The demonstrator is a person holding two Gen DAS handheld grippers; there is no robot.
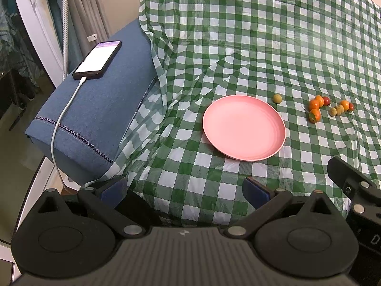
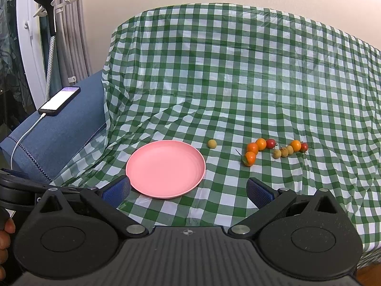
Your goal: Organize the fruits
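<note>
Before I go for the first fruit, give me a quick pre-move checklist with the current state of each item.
1. Pink plate holds nothing, ready to receive: ok.
2. Right claw open and holding nothing: ok.
3. Left claw open and holding nothing: ok.
4. Lone yellow-green fruit sits apart from the plate and the others, free to grasp: ok.
5. Fruit cluster lies tightly packed, pieces touching; picking one without nudging its neighbours: not ok.
6. Checkered cloth flat under the fruit: not ok, it is wrinkled.
</note>
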